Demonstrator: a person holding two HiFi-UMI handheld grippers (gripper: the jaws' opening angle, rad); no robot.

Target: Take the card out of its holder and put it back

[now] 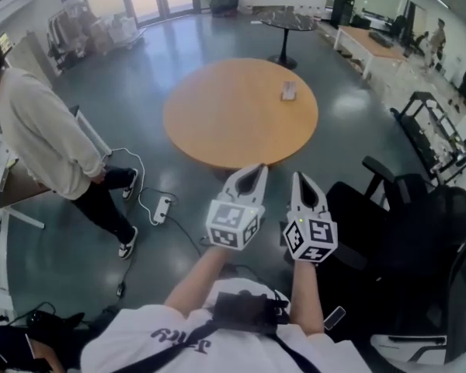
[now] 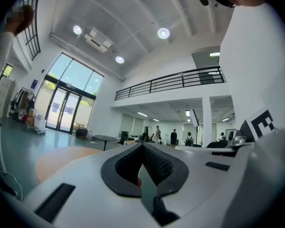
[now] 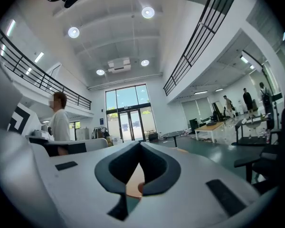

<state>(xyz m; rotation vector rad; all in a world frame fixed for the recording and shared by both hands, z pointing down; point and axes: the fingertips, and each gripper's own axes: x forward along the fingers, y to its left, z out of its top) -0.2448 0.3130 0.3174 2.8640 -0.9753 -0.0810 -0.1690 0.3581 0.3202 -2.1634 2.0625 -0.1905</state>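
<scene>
Both clenched, nothing between the jaws: left white gripper (image 1: 257, 169) and right white gripper (image 1: 298, 179), level, side by side. Small pale card holder (image 1: 289, 91) stands on round orange wooden table (image 1: 217, 115), well apart from both.

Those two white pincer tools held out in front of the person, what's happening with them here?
A person holds two white two-jaw tools level: the left gripper and the right gripper, both shut and empty. They point toward a round wooden table but are short of it. A small card holder stands on the table's far side, untouched. A bystander in a beige top stands at the left.
</scene>
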